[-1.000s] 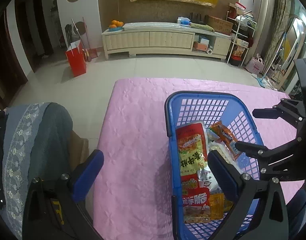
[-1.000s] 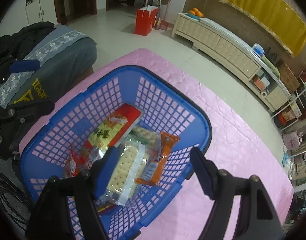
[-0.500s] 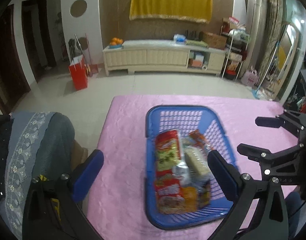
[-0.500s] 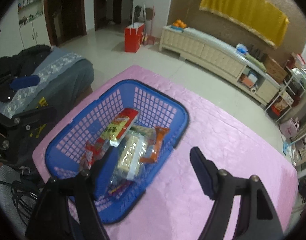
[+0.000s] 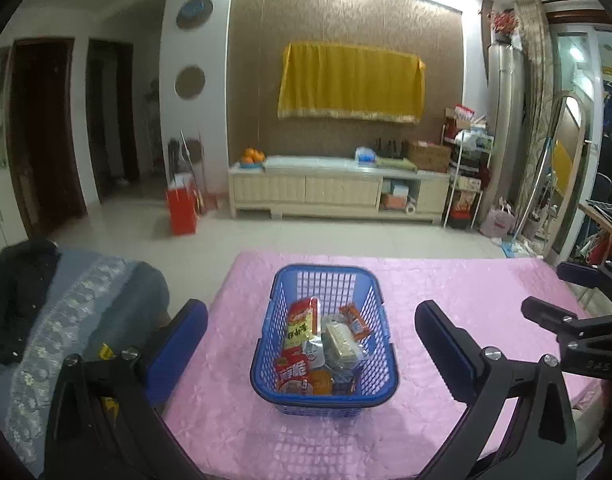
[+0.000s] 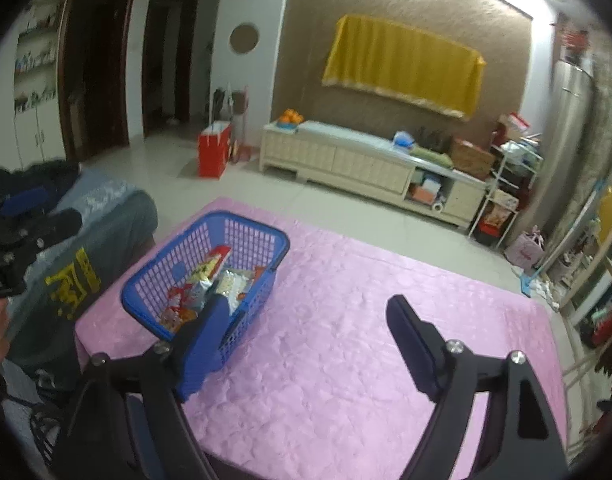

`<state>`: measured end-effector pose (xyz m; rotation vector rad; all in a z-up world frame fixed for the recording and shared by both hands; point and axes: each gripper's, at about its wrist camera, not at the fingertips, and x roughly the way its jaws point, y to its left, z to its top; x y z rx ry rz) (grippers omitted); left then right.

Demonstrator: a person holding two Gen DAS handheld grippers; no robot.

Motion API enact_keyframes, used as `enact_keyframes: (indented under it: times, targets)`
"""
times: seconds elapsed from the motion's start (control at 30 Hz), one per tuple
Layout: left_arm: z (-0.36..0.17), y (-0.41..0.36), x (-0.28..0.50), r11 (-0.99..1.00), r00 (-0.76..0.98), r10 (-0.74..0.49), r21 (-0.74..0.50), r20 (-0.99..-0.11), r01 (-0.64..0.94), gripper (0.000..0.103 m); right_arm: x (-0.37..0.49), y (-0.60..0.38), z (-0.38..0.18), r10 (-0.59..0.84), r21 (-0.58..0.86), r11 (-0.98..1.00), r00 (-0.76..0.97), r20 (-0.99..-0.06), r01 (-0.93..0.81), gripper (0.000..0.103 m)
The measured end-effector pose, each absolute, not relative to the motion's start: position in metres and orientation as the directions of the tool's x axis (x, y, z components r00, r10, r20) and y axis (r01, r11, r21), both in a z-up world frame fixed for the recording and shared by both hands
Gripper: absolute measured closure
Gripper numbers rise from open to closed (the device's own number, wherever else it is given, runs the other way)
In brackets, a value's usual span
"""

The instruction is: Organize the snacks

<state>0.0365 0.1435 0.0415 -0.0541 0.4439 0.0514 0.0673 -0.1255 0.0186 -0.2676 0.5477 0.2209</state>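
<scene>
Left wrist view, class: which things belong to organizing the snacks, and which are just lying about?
Belong to the job:
blue basket
snack packets

Just lying about:
red bag
oranges
yellow cloth
cardboard box

Blue lattice-walled plastic basket (image 5: 377, 322) on the desk's pink quilted, floral-embossed cloth (image 5: 458, 288); inside, a red-and-yellow snack packet (image 5: 300, 326) and an orange wrapper (image 5: 355, 322); plain yellow fringed wall cloth (image 5: 350, 82).

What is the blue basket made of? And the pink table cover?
The blue basket looks like moulded plastic: smooth, slightly shiny rim, walls a grid of even holes. The pink table cover seems a soft, satiny quilted fabric, with puckered stitching and a faint sheen, though coated vinyl is possible.
</scene>
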Motion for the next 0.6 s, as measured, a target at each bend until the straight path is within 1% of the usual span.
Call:
enact_keyframes:
  times: [0.03,0.1,0.17,0.23,0.3,0.43,0.6]
  targets:
    - [0.045,0.138,0.028,0.997,0.908,0.044,-0.038,-0.416,-0.066,0.0,0.055,-0.129,0.023,0.141,-0.18,0.947,0.846,-0.514,-0.267,0.015]
    - [0.05,0.131,0.016,0.997,0.915,0.046,-0.035,-0.4,-0.065,0.0,0.036,-0.133,0.029,0.141,-0.175,0.952,0.869,-0.474,-0.25,0.007]
    - [0.055,0.12,0.001,0.998,0.922,0.054,-0.014,-0.382,-0.065,0.0,0.019,-0.136,0.035,0.139,-0.175,0.957,0.898,-0.417,-0.23,0.001]
    - [0.056,0.112,-0.011,0.998,0.928,0.056,-0.005,-0.369,-0.062,0.0,0.004,-0.14,0.04,0.127,-0.174,0.963,0.919,-0.372,-0.204,0.0]
    - [0.055,0.108,-0.018,0.998,0.929,0.047,-0.009,-0.366,-0.055,0.0,-0.008,-0.143,0.042,0.122,-0.159,0.969,0.929,-0.351,-0.187,0.0]
    - [0.05,0.1,-0.03,0.999,0.926,0.037,-0.013,-0.376,-0.045,0.0,-0.024,-0.142,0.04,0.095,-0.167,0.973,0.935,-0.342,-0.16,0.0]
    - [0.045,0.095,-0.037,1.0,0.923,0.006,-0.021,-0.384,-0.015,0.0,-0.033,-0.138,0.036,0.1,-0.172,0.971,0.934,-0.344,-0.167,0.0]
